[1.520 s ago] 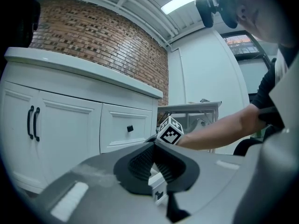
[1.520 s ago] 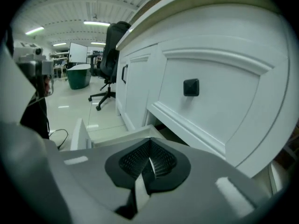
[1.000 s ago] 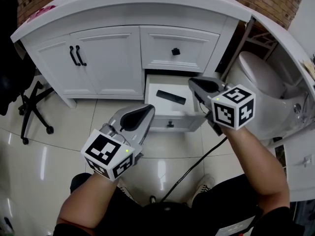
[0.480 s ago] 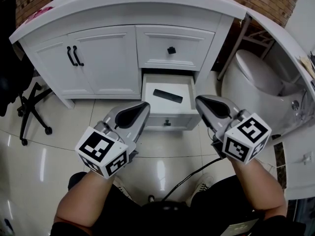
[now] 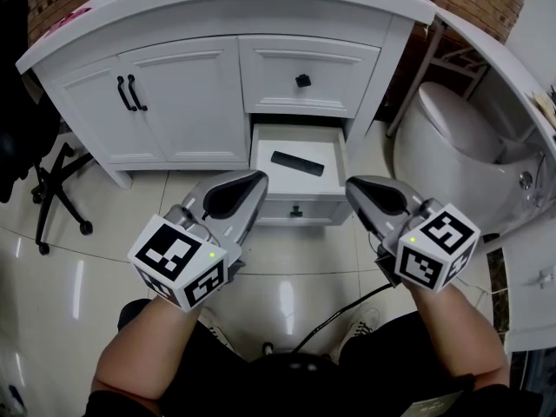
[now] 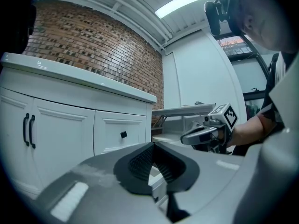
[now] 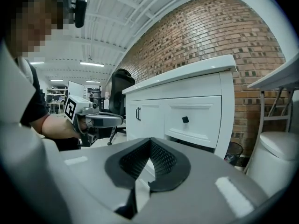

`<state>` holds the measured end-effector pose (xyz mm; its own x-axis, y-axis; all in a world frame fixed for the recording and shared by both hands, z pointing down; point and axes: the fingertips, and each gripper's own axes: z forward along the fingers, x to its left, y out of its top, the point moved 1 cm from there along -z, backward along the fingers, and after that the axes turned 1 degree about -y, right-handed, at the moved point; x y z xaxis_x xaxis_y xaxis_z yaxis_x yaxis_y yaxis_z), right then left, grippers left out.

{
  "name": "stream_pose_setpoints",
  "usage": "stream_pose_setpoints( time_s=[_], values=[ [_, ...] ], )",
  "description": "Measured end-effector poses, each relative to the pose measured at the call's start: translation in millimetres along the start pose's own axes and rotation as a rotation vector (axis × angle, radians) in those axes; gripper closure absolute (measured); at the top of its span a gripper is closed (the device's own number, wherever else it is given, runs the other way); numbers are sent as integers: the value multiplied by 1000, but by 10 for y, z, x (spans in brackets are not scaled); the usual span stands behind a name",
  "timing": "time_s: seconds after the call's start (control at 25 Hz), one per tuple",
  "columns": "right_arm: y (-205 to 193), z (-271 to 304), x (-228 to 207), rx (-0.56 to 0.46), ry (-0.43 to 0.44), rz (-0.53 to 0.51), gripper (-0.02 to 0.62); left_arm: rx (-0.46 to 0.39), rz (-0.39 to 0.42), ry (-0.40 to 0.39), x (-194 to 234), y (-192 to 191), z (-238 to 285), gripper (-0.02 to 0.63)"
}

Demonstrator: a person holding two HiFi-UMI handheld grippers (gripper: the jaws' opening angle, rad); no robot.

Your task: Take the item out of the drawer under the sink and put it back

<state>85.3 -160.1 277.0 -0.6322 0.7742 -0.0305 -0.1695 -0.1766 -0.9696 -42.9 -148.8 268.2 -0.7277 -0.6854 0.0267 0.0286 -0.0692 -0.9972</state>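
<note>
The low drawer (image 5: 317, 207) of the white cabinet (image 5: 178, 102) is pulled out, and a flat black thing (image 5: 297, 163) lies inside it on the white bottom. The left claw (image 5: 249, 183) and the right claw (image 5: 354, 188) are both squeezed closed with nothing in them. They hang in front of the drawer, one at each side, and do not touch the black thing.

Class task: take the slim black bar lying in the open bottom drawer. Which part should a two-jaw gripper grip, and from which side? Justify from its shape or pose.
Grip the black bar across its narrow width near the middle, probably coming from above. It lies flat and slanted on the floor of the drawer, so jaws turned to match can straddle its long edges.
</note>
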Motion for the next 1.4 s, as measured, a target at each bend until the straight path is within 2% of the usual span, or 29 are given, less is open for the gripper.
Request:
stream_pose_setpoints(
  time_s=[0.28,0.92,1.4],
  values=[
    [-18,-12,-54,1,-1,40,588,18,13,-6,-40,-46,15,600],
    [73,-133,72,-28,-5,14,588,6,20,7,-95,9,-96,600],
    [82,-361,346,-37,15,26,588,-1,26,-6,-365,113,-338,601]
  ],
)
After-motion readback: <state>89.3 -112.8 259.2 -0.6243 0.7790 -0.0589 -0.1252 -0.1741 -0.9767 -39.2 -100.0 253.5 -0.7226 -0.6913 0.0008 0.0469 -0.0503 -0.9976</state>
